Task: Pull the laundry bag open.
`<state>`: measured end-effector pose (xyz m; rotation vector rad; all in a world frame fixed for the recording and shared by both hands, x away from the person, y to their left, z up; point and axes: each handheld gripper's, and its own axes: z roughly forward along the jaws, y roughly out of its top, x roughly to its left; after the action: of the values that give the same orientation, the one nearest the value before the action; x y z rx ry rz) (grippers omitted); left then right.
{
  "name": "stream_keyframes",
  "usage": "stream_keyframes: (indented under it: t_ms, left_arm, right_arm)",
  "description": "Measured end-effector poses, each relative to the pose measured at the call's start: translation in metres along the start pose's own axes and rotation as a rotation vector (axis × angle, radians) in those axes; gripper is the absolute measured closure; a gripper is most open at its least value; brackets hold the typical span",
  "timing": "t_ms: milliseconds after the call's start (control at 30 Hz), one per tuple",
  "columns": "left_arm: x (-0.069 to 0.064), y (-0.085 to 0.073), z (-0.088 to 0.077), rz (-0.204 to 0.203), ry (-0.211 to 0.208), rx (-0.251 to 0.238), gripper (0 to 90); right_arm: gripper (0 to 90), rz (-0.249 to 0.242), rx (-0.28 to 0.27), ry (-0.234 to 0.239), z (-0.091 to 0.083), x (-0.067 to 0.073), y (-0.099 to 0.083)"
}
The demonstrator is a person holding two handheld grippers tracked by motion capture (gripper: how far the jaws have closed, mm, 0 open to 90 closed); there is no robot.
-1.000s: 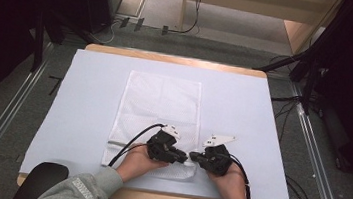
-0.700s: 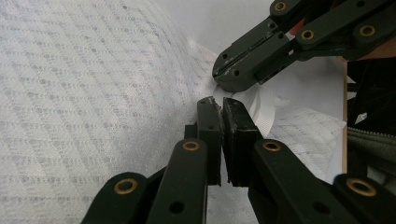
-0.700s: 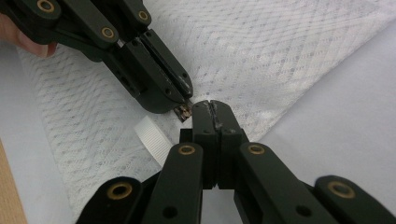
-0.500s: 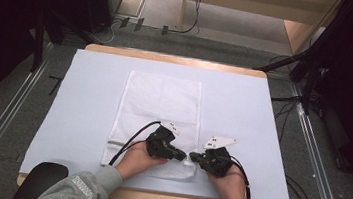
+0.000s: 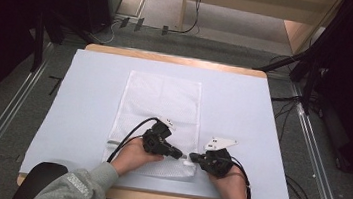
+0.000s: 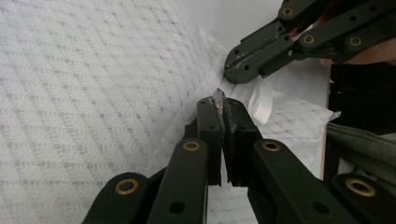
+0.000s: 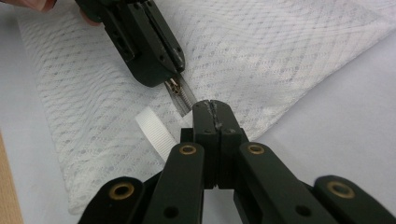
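Work in hand: a white mesh laundry bag [image 5: 159, 120] lies flat on the pale sheet covering the bench [image 5: 243, 112], lengthwise away from the person, its zipped near end by the bench's front edge. Both tongs work at the bag's near right corner.

Left tongs [image 6: 219, 101]: pressed together on the small metal zipper pull [image 7: 174, 87], which shows as a glint at the tips; the jaws have just been closing onto it.

Right tongs [image 7: 211, 106]: pressed together, pinching the fabric at the corner beside the zipper end, just next to a white ribbon loop [image 7: 156, 133].

Spacing: the two sets of tips are almost touching, the short exposed stretch of zipper [image 7: 183, 98] between them.

Risk, slip: the pull is tiny and held only at the very tips; a sideways tug would likely let it escape.

Risk, bunching: the mesh is limp. If the right tongs' hold is shallow, the corner could drag along with the slider and the bag crumple rather than open.

Risk, snag: loose mesh or the ribbon loop could feed into the slider if the pull direction strays off the zipper line.

Risk, collision: with tips this close, either hand turning could knock the other's grip.

Hard to make out: how much fabric the right tongs hold is hidden between the jaws; whether the slider has travelled at all cannot be told; the high view shows the corner only small, partly covered by the hands.
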<state>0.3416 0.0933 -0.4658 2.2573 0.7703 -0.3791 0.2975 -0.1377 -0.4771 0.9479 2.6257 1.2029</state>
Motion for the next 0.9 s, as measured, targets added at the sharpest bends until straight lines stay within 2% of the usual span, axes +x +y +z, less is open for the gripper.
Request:
stream_keyframes:
  t_ms: [200,800,900]
  left_arm:
    - [0.003,-0.002,-0.008,-0.032,-0.02,-0.005,88.0]
    - [0.01,-0.01,-0.025,-0.055,-0.016,0.007,87.9]
    - [0.009,-0.012,-0.026,-0.055,-0.026,0.008,88.0]
  right_arm:
    - [90.0,0.005,-0.005,0.012,0.0,-0.001,-0.001]
    - [90.0,0.002,-0.011,0.022,0.0,-0.003,-0.002]
    - [90.0,0.002,-0.009,0.024,0.0,-0.003,-0.002]
